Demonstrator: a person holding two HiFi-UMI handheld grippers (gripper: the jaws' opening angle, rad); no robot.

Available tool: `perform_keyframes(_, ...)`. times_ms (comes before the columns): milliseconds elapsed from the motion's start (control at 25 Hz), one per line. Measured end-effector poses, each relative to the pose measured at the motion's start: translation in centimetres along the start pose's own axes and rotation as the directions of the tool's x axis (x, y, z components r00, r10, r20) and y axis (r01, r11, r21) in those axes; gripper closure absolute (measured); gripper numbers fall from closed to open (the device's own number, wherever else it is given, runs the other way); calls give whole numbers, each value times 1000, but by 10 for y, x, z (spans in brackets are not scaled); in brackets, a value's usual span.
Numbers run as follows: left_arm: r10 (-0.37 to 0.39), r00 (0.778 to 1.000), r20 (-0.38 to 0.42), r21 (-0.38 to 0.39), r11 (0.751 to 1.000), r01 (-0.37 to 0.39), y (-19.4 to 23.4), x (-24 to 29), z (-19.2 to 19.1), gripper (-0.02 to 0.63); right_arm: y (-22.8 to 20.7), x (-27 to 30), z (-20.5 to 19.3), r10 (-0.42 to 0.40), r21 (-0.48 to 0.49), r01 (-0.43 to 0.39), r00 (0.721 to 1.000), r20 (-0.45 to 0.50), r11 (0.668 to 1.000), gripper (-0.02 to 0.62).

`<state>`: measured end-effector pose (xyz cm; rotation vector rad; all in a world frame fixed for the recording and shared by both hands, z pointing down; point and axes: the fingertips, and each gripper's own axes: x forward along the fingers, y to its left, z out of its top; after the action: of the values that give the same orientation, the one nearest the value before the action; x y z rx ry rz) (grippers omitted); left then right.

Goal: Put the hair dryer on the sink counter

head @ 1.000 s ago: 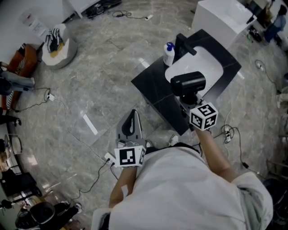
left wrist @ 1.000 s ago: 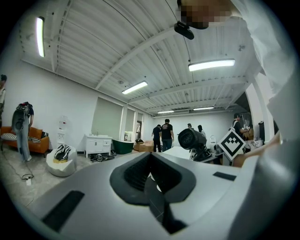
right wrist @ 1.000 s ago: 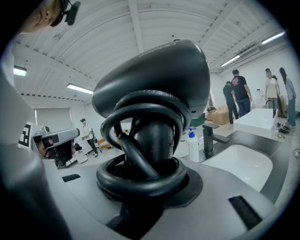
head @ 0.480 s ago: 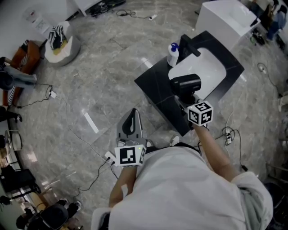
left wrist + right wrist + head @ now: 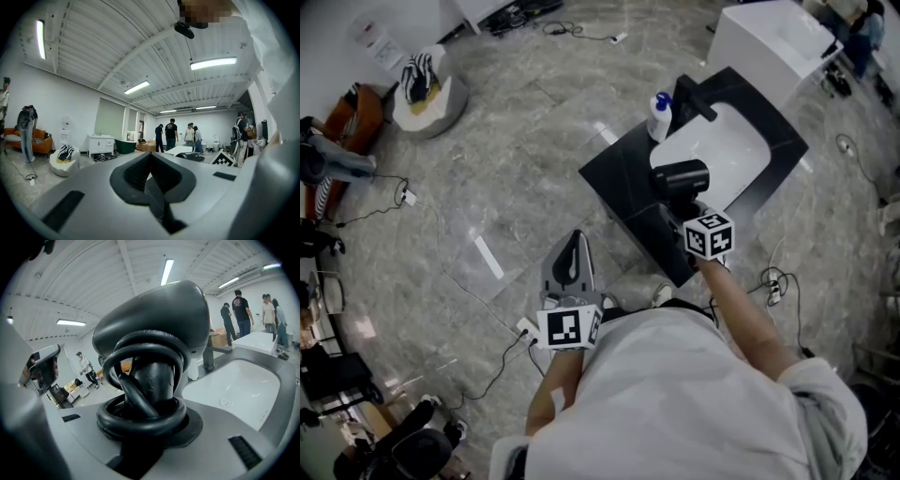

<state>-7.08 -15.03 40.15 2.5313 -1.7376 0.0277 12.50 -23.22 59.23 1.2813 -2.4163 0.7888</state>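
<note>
My right gripper (image 5: 682, 206) clamps the hair dryer (image 5: 680, 174) by its cord-wrapped handle, over the black sink counter (image 5: 619, 178) beside the basin (image 5: 727, 150); my left gripper (image 5: 570, 255) is closed and empty

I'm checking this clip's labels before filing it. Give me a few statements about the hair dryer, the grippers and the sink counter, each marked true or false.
1. The right gripper grips the hair dryer by its handle, with the cord wound round it. True.
2. The hair dryer lies released on the counter. False: the right gripper's jaws are closed on it, beside the white basin.
3. The left gripper has nothing between its jaws. True.
4. The soap bottle stands inside the basin. False: it stands on the counter beside the faucet.
</note>
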Motion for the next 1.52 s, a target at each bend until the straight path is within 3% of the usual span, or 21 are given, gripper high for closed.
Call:
perform_keyframes(560, 20, 1000, -5, -6, 1000, -20, 0, -4, 0, 604, -10, 35, -28, -8, -30, 4, 994, -113, 1000, 440)
perform_keyframes(800, 31, 1000, -4, -11, 999, -31, -5, -8, -4, 604, -16, 44, -51, 2, 12, 0, 987, -164, 1000, 440)
perform_keyframes(1520, 58, 998, -18, -11, 998, -58, 1, -9, -6, 604, -31, 62, -71, -32, 35, 43, 961, -274, 998, 440)
